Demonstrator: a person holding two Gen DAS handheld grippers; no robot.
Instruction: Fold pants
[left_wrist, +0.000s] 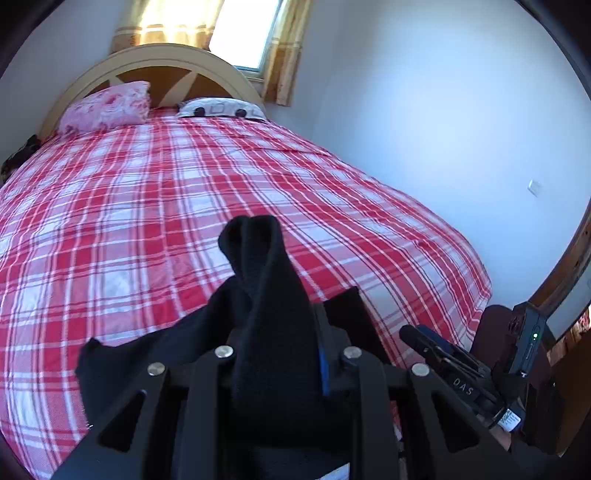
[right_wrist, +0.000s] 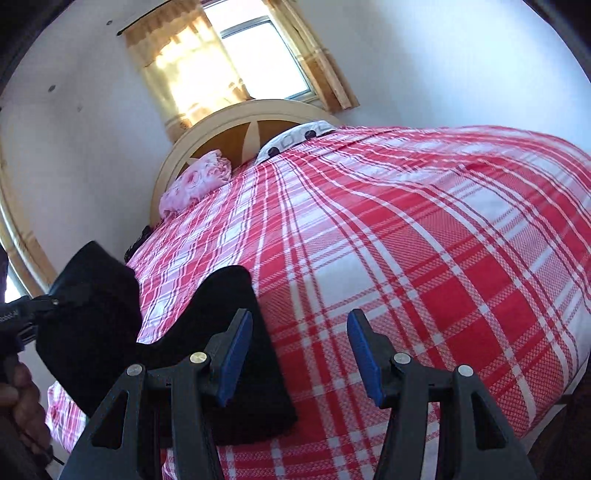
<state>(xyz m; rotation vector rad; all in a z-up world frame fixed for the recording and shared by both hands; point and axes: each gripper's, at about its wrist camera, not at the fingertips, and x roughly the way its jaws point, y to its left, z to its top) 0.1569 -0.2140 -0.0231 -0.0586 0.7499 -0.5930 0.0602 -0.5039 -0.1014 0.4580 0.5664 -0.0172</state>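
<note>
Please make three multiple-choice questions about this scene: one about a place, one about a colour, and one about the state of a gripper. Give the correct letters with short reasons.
1. Where does the pink pillow lie?
A. at the headboard
B. on the floor
C. at the foot of the bed

2. What colour are the pants?
A. white
B. black
C. green

3. How does the right gripper stand?
A. shut on the pants
B. shut on a pillow
C. open, holding nothing

Answers:
1 A: the pillow rests against the headboard, beside a white patterned pillow.
2 B: the cloth is black on the red plaid bedspread.
3 C: its blue pads stand apart with only bedspread between them; the left gripper holds the pants.
</note>
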